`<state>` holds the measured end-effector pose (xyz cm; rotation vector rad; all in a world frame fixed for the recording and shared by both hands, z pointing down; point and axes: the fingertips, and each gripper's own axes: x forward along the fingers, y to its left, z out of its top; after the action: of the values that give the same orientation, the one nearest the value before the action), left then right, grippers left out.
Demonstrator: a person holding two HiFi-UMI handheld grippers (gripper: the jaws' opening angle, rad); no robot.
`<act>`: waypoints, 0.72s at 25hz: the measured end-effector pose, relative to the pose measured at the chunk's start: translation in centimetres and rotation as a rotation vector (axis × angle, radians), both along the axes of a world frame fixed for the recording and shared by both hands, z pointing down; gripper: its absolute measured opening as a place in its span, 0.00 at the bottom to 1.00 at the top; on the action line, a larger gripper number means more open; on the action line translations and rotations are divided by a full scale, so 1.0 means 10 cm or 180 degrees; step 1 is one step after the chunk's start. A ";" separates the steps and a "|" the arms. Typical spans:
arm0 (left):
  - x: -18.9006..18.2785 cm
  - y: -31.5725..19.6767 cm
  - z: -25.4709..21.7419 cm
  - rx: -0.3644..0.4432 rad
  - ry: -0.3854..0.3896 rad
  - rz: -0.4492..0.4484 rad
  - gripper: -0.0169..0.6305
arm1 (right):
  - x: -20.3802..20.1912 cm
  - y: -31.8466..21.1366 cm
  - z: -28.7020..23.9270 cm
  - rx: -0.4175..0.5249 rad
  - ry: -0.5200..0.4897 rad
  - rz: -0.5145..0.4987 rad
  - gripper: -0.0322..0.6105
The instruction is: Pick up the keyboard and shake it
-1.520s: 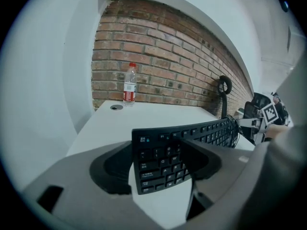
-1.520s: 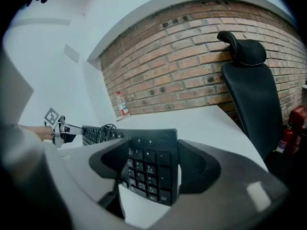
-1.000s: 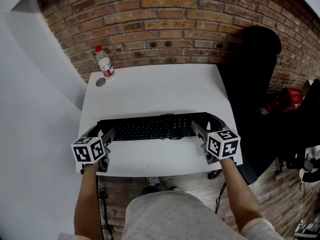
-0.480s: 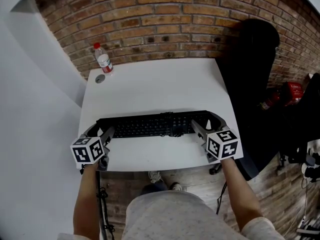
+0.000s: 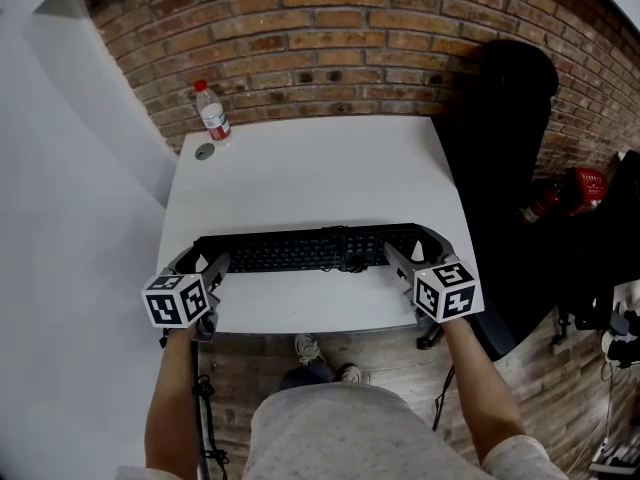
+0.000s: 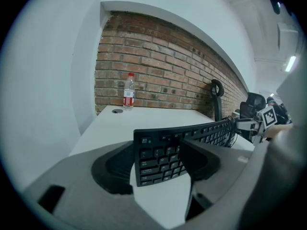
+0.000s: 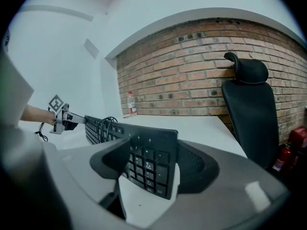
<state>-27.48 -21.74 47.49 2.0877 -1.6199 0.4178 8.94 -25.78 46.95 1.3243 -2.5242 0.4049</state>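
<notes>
The left gripper point(image 5: 200, 262) and the right gripper point(image 5: 415, 251) each have their jaws clenched across one end of the keyboard point(image 5: 300, 253), held over the near part of the counter point(image 5: 310, 173), so a hard shake could slip these narrow end grips and drop it.

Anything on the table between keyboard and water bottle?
Bare white table from keyboard to bottle in head view, except a small grey disc beside the bottle.

Bright, even light; fisheye-warped edges; foreground seemingly soft.
</notes>
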 end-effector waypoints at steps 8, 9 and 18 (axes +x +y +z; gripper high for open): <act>0.02 0.15 0.00 0.0005 -0.0008 0.0002 0.47 | 0.02 0.13 0.00 0.0049 0.0094 -0.0069 0.52; 0.03 0.17 0.00 0.0003 -0.0012 0.0005 0.47 | 0.02 0.14 0.00 0.0061 0.0118 -0.0082 0.52; 0.04 0.31 0.00 -0.0040 -0.0081 0.0012 0.47 | 0.04 0.27 0.01 0.0085 0.0324 -0.0183 0.49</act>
<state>-27.11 -18.69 47.49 2.0844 -1.6239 0.4563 9.33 -23.10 47.02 1.2456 -2.4849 0.2856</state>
